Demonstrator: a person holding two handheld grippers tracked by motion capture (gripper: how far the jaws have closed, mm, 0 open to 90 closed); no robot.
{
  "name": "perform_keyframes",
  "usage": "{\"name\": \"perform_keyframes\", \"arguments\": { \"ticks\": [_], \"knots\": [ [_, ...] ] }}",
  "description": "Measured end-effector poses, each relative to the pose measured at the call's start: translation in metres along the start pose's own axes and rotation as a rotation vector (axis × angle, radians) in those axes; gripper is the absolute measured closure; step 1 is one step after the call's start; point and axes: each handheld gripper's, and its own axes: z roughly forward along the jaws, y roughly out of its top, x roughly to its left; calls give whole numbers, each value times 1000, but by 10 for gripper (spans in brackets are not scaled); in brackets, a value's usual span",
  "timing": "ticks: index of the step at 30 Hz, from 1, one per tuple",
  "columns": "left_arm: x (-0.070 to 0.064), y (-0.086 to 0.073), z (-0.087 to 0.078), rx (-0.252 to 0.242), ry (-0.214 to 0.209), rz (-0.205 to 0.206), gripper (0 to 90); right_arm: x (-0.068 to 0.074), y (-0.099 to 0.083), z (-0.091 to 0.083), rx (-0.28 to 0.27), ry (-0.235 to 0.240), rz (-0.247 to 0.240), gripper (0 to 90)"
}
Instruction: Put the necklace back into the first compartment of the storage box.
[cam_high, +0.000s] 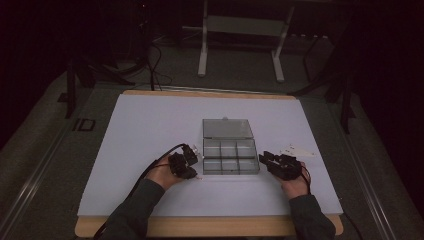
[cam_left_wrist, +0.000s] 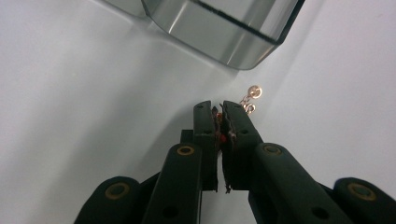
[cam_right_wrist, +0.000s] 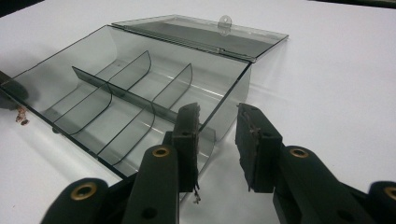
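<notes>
Compartment box (cam_high: 230, 156), lid open, sits mid-frame in the high view between left gripper (cam_high: 189, 159) and right gripper (cam_high: 270, 159). Left gripper view: jaws clamp a gold earring (cam_left_wrist: 251, 97) at centre, box corner above. Right gripper view: jaws apart, box upper left.

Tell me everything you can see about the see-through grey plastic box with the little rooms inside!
The see-through grey plastic box sits open on the white table. Thin dividers split it into six compartments, two rows of three, and they look empty. Its flat lid lies folded back behind it, with a small tab at the far edge. The left gripper, pinching a small gold chain, is beside its left corner; the right gripper hangs open by its right side.
</notes>
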Motion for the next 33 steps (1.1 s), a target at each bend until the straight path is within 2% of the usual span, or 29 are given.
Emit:
{"name": "perform_keyframes", "arguments": {
  "ticks": [11, 18, 33],
  "knots": [
    [8, -2, -12, -47, -8, -36, 853, 0, 0, 0, -1, -1, 2, 699],
    [13, -4, -22, -79, 7, -65, 853, 1, 0, 0, -1, 1, 0, 698],
    [22, 3, -37, -102, 33, -85, 854, 1, 0, 0, -3, 3, 0, 699]
  ]
}}
